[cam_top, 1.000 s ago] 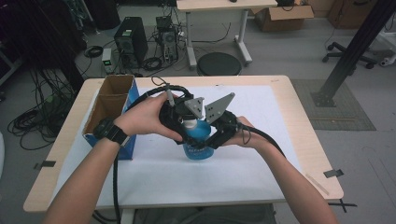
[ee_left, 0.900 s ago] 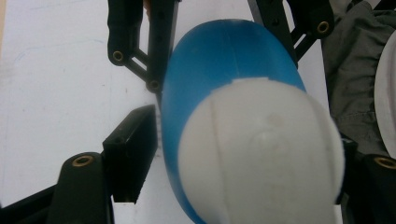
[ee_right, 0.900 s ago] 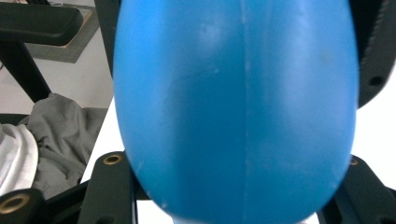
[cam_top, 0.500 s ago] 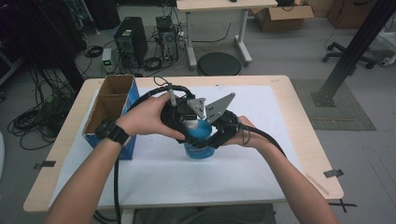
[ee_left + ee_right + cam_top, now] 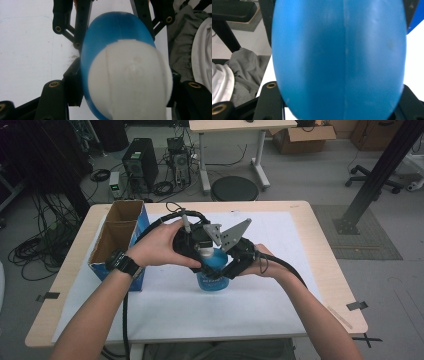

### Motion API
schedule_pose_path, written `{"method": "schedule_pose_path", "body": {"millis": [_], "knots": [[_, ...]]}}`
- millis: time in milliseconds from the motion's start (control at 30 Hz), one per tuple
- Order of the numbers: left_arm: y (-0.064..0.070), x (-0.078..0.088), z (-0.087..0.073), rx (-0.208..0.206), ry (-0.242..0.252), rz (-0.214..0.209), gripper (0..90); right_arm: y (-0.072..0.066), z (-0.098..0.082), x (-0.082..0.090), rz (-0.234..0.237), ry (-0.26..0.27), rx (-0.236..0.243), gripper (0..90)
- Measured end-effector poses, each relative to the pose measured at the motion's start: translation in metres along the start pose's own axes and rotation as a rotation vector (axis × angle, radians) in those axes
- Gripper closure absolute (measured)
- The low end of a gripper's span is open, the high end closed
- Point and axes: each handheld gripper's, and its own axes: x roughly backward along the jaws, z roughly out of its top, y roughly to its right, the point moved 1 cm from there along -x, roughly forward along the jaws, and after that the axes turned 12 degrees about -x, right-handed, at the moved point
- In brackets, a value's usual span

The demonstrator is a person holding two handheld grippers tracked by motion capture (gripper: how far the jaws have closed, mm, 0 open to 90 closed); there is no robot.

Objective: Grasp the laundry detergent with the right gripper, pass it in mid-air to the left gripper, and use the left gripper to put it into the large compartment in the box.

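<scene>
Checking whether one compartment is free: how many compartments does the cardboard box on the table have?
2: the far compartment and the near compartment, both in the cardboard box at the table's left edge. Their floors are partly hidden.

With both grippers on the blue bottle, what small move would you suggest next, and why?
Probably twist the white cap with the left gripper while the right gripper steadies the blue plastic bottle. The left jaws have just been closing and now clamp the cap; the right jaws grip the body, and the bottle stands upright on the white table cover.
</scene>
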Motion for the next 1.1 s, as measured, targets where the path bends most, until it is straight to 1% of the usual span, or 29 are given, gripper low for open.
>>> {"method": "schedule_pose_path", "body": {"millis": [67,100,133,167,233,267,300,333,367,400,433,467,500,533,567,600,633,667,700,767,833,867,933,967,1000,1033,1067,1100], "knots": [[-0.002,0.002,0.001,0.022,0.008,0.003,38.0,0.001,0.001,0.000,0.002,0.006,-0.008,41.0],[-0.003,0.004,0.001,0.043,0.005,0.007,38.0,0.001,0.001,0.000,-0.004,0.006,-0.004,36.3],[-0.004,0.005,0.001,0.055,0.005,0.012,38.0,0.001,0.001,0.001,-0.022,0.013,-0.007,28.9],[-0.006,0.008,0.000,0.079,0.000,0.019,38.0,0.002,0.000,0.002,-0.027,0.015,-0.018,25.0],[-0.010,0.014,-0.002,0.124,-0.018,0.047,38.1,0.004,-0.002,0.006,-0.030,0.011,-0.038,24.2],[-0.012,0.017,-0.004,0.155,-0.028,0.061,38.1,0.005,-0.004,0.008,-0.039,0.014,-0.050,20.6],[-0.015,0.021,-0.006,0.192,-0.024,0.077,38.1,0.007,-0.006,0.011,-0.054,0.010,-0.065,16.7],[-0.017,0.024,-0.008,0.217,-0.030,0.086,38.1,0.009,-0.008,0.014,-0.077,0.004,-0.081,15.9],[-0.020,0.028,-0.010,0.254,-0.035,0.105,38.1,0.010,-0.009,0.017,-0.088,0.002,-0.090,15.6],[-0.024,0.034,-0.014,0.303,-0.037,0.130,38.1,0.012,-0.012,0.021,-0.090,0.003,-0.104,12.4],[-0.027,0.038,-0.017,0.326,-0.051,0.148,38.1,0.015,-0.018,0.028,-0.122,-0.012,-0.132,7.5],[-0.030,0.043,-0.020,0.364,-0.048,0.171,38.1,0.015,-0.018,0.028,-0.122,-0.012,-0.132,7.5],[-0.032,0.048,-0.023,0.405,-0.061,0.188,38.1,0.017,-0.021,0.032,-0.147,-0.025,-0.143,4.7],[-0.035,0.053,-0.026,0.432,-0.068,0.206,38.2,0.019,-0.024,0.035,-0.170,-0.043,-0.153,3.4],[-0.036,0.057,-0.028,0.456,-0.070,0.219,38.2,0.021,-0.028,0.038,-0.198,-0.068,-0.159,3.0],[-0.039,0.063,-0.032,0.503,-0.080,0.233,38.2,0.026,-0.038,0.045,-0.233,-0.117,-0.179,2.8],[-0.040,0.067,-0.034,0.528,-0.086,0.241,38.2,0.026,-0.038,0.045,-0.233,-0.117,-0.179,2.8],[-0.042,0.073,-0.037,0.570,-0.090,0.251,38.1,0.027,-0.041,0.048,-0.247,-0.126,-0.189,3.1],[-0.043,0.079,-0.040,0.608,-0.092,0.259,38.1,0.030,-0.047,0.053,-0.268,-0.139,-0.206,3.2],[-0.045,0.091,-0.046,0.671,-0.094,0.281,38.1,0.034,-0.055,0.062,-0.304,-0.168,-0.224,4.0],[-0.046,0.103,-0.051,0.713,-0.099,0.308,38.1,0.038,-0.064,0.070,-0.329,-0.193,-0.249,4.4],[-0.046,0.107,-0.052,0.735,-0.095,0.322,38.1,0.039,-0.067,0.073,-0.342,-0.205,-0.255,4.8],[-0.047,0.123,-0.058,0.786,-0.099,0.356,38.1,0.041,-0.074,0.080,-0.368,-0.234,-0.264,4.9],[-0.047,0.128,-0.060,0.806,-0.097,0.367,38.1,0.042,-0.079,0.085,-0.379,-0.247,-0.277,5.1],[-0.047,0.135,-0.064,0.844,-0.090,0.384,38.1,0.042,-0.079,0.085,-0.379,-0.247,-0.277,5.1],[-0.047,0.142,-0.067,0.873,-0.082,0.399,38.1,0.042,-0.083,0.090,-0.398,-0.251,-0.287,5.4],[-0.047,0.146,-0.069,0.895,-0.079,0.409,38.1,0.042,-0.083,0.090,-0.398,-0.251,-0.287,5.4],[-0.047,0.153,-0.072,0.932,-0.073,0.431,38.2,0.042,-0.084,0.092,-0.404,-0.251,-0.289,5.3]]}}
